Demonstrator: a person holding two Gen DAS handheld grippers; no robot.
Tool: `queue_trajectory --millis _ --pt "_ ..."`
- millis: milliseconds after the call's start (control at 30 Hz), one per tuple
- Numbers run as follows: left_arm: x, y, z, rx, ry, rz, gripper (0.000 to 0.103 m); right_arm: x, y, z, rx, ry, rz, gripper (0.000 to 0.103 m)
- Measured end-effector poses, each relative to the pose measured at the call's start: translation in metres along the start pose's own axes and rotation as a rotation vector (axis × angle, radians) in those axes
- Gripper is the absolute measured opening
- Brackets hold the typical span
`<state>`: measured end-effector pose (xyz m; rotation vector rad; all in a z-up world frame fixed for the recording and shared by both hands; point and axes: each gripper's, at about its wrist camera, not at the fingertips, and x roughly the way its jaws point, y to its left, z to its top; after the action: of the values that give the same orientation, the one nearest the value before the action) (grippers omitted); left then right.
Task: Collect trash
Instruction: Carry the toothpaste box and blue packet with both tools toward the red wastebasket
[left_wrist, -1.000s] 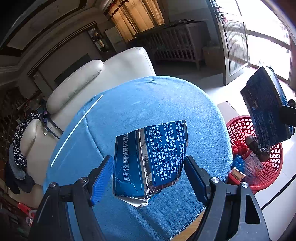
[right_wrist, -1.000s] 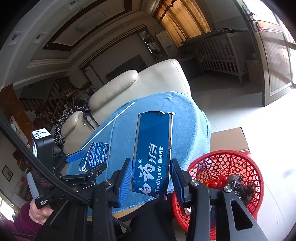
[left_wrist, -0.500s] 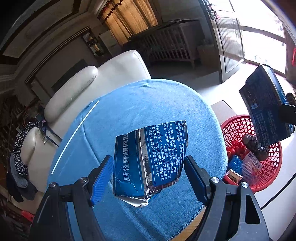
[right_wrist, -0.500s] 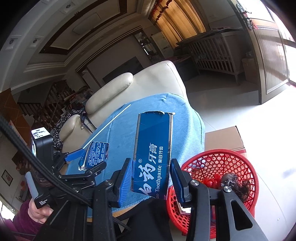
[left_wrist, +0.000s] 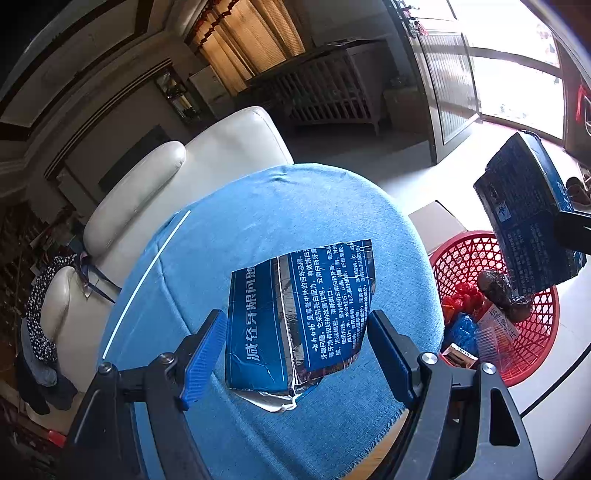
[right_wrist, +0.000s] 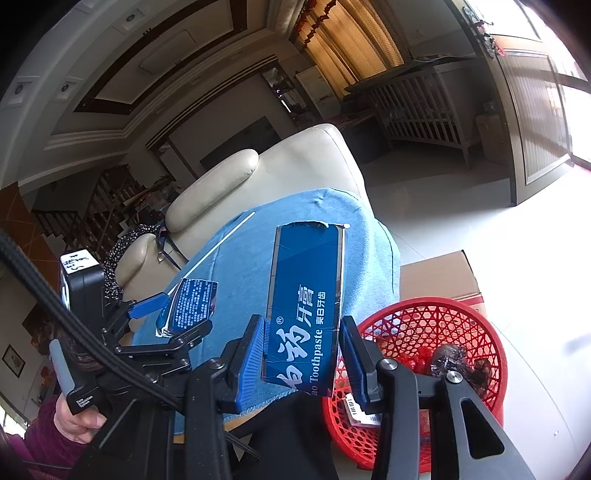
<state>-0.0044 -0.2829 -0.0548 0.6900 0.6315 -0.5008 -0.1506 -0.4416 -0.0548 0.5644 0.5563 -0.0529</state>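
Observation:
My left gripper (left_wrist: 295, 326) is shut on a torn, flattened blue toothpaste carton piece (left_wrist: 325, 291) with a silver inside, held just above the round table's blue cloth (left_wrist: 277, 206). The right wrist view shows that same piece (right_wrist: 194, 304) in the left gripper (right_wrist: 171, 317). My right gripper (right_wrist: 303, 334) is shut on a long blue toothpaste box (right_wrist: 306, 273), upright beside the table's edge. From the left wrist view this box (left_wrist: 524, 210) hangs over a red mesh basket (left_wrist: 535, 332). A thin white stick (left_wrist: 147, 280) lies on the cloth.
The red basket (right_wrist: 424, 325) stands on the pale floor to the right of the table and holds several wrappers. A cardboard box (right_wrist: 439, 273) sits behind it. A cream sofa (left_wrist: 221, 155) is past the table. A person's hand (right_wrist: 74, 421) holds the left gripper's handle.
Both views have drifted slightly against the room. The carton piece and the toothpaste box sit unchanged between their jaws.

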Motion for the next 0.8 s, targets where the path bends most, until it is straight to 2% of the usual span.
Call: queue_trajectory --millis 800 --pt "0.016 -0.028 0.022 0.069 -0.009 -0.066 0.079 -0.006 -0.030 0.000 0.067 -0.010 -0.070 0.044"
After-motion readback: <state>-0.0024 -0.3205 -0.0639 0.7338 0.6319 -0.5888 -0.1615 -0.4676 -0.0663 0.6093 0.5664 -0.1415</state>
